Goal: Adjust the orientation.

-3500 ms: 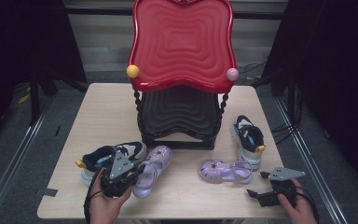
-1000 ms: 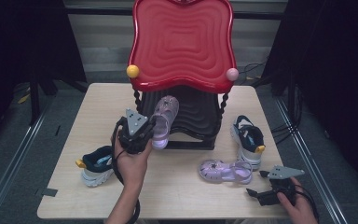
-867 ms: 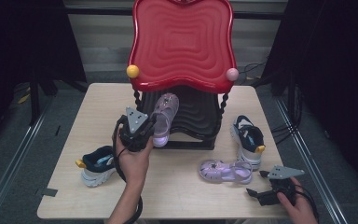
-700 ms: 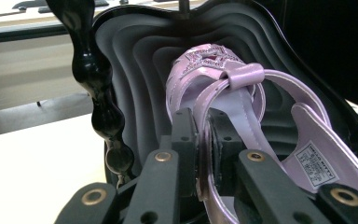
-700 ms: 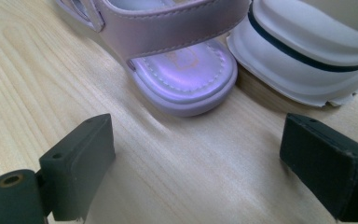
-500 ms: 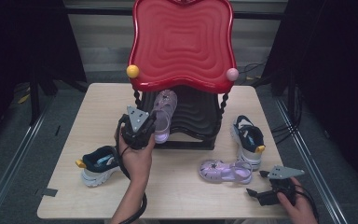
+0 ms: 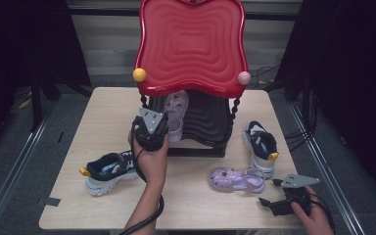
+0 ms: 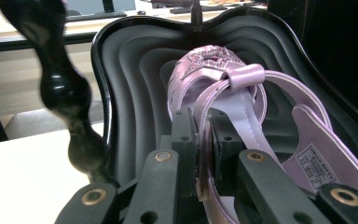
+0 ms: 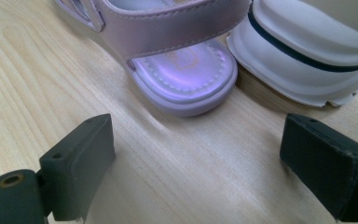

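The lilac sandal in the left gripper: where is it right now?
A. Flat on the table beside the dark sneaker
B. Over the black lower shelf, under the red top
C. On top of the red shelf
B: the left gripper is shut on the lilac sandal, whose toe reaches over the black lower shelf, beneath the red top.

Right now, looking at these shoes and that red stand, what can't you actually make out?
- Held purple sandal, high view: its toe is hidden under the red top shelf.
- Whether it touches the black lower shelf, left gripper view: the left gripper and the sandal itself hide its underside.
- Sandal's label: print too small to read.
- Second purple sandal and white-soled shoe, right gripper view: cut off by the top edge.
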`<state>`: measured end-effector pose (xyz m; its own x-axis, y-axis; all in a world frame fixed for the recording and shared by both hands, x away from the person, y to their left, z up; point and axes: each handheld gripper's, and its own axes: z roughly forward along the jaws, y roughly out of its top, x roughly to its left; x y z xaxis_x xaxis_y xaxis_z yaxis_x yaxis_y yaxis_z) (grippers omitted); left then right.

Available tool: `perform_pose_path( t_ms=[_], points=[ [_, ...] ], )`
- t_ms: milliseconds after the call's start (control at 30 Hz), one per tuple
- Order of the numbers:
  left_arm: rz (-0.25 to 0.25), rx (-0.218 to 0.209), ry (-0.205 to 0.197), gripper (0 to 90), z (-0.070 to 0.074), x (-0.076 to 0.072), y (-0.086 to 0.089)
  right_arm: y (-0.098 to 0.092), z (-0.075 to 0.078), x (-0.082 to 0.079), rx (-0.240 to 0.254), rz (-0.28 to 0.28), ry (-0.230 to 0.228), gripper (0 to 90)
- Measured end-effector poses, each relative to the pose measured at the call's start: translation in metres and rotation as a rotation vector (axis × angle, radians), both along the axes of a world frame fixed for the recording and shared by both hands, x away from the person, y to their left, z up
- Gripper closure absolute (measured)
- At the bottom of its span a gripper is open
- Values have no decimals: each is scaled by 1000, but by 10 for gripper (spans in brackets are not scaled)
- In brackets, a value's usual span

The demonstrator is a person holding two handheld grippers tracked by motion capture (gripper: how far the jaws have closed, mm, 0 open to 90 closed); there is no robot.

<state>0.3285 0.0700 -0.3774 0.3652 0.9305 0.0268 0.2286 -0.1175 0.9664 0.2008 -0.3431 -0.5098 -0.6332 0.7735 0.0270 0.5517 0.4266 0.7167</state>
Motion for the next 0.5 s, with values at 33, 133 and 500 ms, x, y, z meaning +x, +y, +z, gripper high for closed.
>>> perform_pose_path(
  t_ms=[33,133,500],
  points=[
    [2,-2,2,824,-1,1,-2,0,0,0,0,0,0,92],
    [10,-8,-1,824,-5,5,-6,0,0,0,0,0,0,92],
    [66,-8,-57,824,-10,20,-19,0,0,0,0,0,0,92]
  ],
)
